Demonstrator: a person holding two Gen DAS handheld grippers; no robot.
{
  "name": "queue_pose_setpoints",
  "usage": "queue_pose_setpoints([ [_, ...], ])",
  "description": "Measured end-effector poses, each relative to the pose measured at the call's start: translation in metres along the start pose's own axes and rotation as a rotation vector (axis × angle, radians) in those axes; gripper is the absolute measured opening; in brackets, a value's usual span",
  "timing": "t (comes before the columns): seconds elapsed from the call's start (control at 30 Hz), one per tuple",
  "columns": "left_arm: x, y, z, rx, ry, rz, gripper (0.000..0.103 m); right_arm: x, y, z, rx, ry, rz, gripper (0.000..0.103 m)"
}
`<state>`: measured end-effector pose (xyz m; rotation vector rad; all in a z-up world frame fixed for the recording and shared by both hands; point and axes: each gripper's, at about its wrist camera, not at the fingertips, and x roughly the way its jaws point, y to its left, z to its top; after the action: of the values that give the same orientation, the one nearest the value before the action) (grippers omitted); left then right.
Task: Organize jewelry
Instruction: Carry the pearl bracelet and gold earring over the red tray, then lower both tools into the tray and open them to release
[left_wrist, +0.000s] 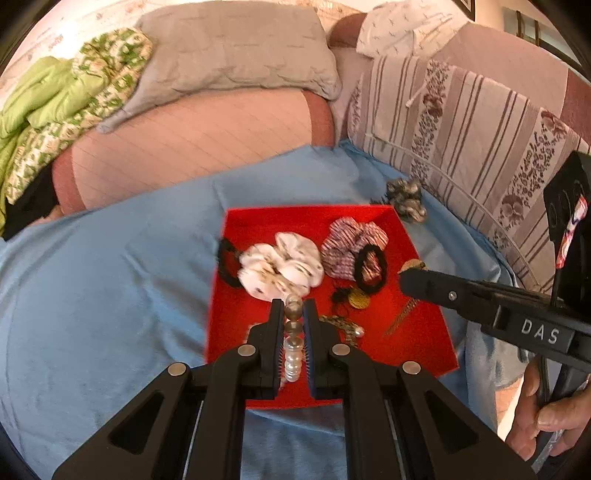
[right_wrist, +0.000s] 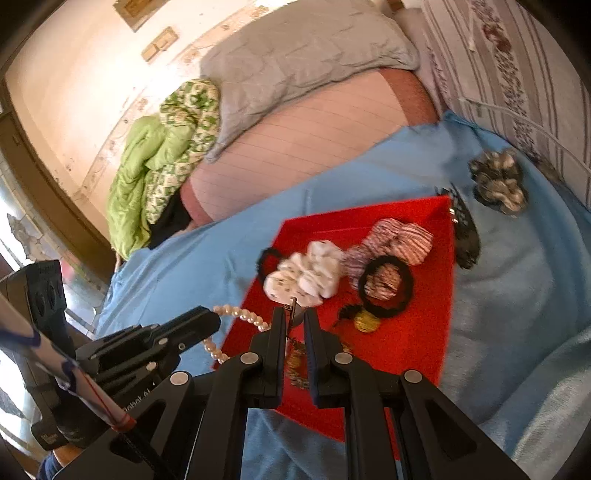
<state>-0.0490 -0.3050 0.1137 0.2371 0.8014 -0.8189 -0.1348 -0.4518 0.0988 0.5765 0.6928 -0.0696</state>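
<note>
- Over red tray (left_wrist: 406, 236) near edge, left gripper (left_wrist: 293, 308) clamps pearl necklace (left_wrist: 293, 354), lifting it clear for sorting.
- Right gripper (right_wrist: 294, 314) pinches thin earring hook (right_wrist: 293, 312), keeping pieces separate.

"DAS" in white on right gripper (left_wrist: 402, 280) body

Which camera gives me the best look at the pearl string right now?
The right wrist view: the pearl string shows as a curved strand running from the left gripper toward the red tray. The left wrist view shows only a few blurred beads bunched between its own fingers.
</note>
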Motion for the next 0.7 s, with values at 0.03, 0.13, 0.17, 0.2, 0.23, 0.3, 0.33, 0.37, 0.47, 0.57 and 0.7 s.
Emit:
queue_pose_setpoints([
  [0.03, 0.005, -0.004, -0.003, 0.000, 0.011, -0.009, 0.009, 0.000, -0.004, 0.000, 0.006, 0.006, -0.009, 0.011],
  [0.13, 0.014, -0.011, -0.009, 0.006, 0.031, -0.019, 0.009, 0.002, -0.015, -0.002, 0.018, 0.026, -0.032, 0.011],
  [0.17, 0.018, -0.014, -0.012, 0.009, 0.038, -0.025, 0.009, 0.003, -0.019, -0.003, 0.025, 0.034, -0.042, 0.011],
  [0.2, 0.020, -0.017, -0.014, 0.011, 0.042, -0.026, 0.009, 0.004, -0.023, -0.004, 0.029, 0.043, -0.048, 0.011],
  [0.23, 0.022, -0.019, -0.015, 0.012, 0.046, -0.029, 0.009, 0.005, -0.026, -0.004, 0.032, 0.051, -0.052, 0.011],
  [0.3, 0.024, -0.023, -0.016, 0.013, 0.053, -0.036, 0.009, 0.006, -0.029, -0.006, 0.037, 0.060, -0.064, 0.011],
  [0.33, 0.025, -0.026, -0.017, 0.017, 0.054, -0.040, 0.009, 0.008, -0.031, -0.007, 0.038, 0.070, -0.068, 0.011],
  [0.37, 0.026, -0.029, -0.018, 0.023, 0.056, -0.043, 0.009, 0.008, -0.032, -0.007, 0.038, 0.074, -0.071, 0.011],
  [0.47, 0.029, -0.039, -0.021, 0.036, 0.064, -0.056, 0.009, 0.012, -0.035, -0.009, 0.036, 0.089, -0.102, 0.011],
  [0.57, 0.034, -0.050, -0.025, 0.053, 0.077, -0.068, 0.009, 0.015, -0.043, -0.010, 0.049, 0.099, -0.123, 0.011],
  [0.7, 0.041, -0.060, -0.030, 0.069, 0.094, -0.077, 0.009, 0.017, -0.048, -0.009, 0.063, 0.099, -0.135, 0.011],
])
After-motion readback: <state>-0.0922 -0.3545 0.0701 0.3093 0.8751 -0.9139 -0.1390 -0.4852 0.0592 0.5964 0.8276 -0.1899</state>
